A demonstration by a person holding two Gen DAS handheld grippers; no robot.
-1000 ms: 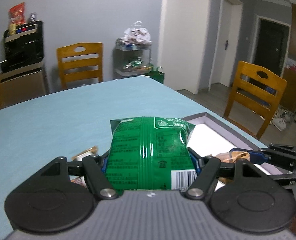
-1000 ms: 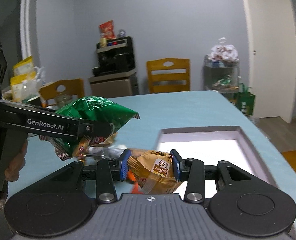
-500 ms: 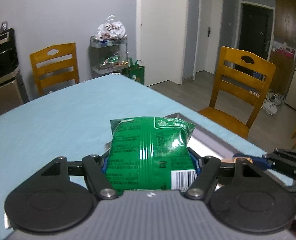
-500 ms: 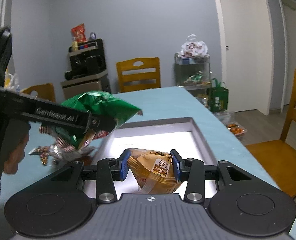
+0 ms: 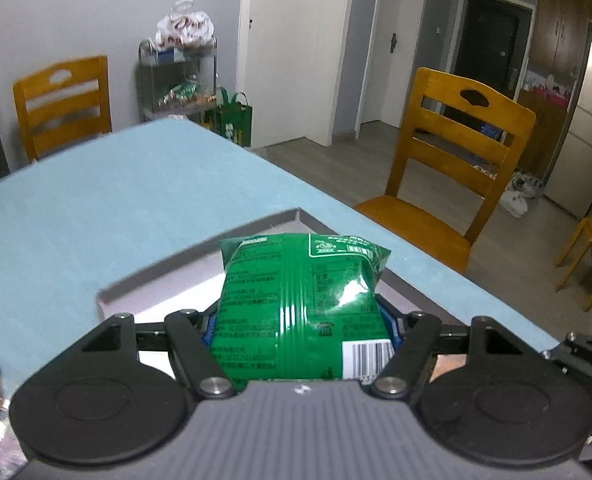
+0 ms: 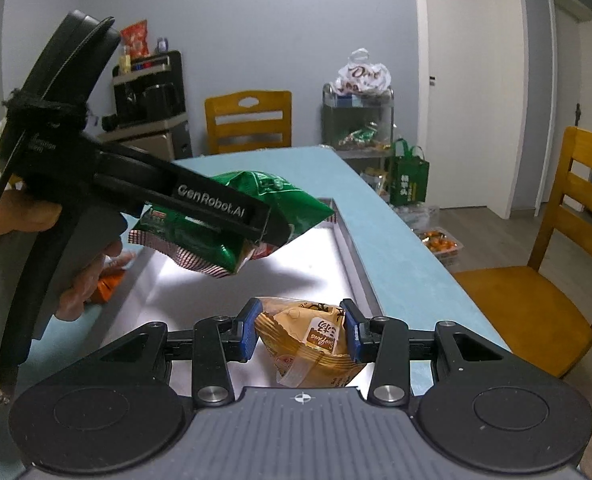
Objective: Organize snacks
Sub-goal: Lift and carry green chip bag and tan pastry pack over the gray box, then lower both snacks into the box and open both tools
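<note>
My left gripper is shut on a green snack bag, holding it in the air over the grey tray. From the right wrist view that same green snack bag hangs above the tray's white floor, pinched by the left gripper in a person's hand. My right gripper is shut on a small tan pastry packet over the tray's near end.
The tray lies on a light blue tablecloth near the table's right edge. Loose wrapped snacks lie left of the tray. Wooden chairs stand around the table, and a wire rack with bags stands by the wall.
The left gripper has carried the green bag rightward and lower, from beside the tray to over it. The right gripper with the pastry packet has shifted over the tray's near end.
</note>
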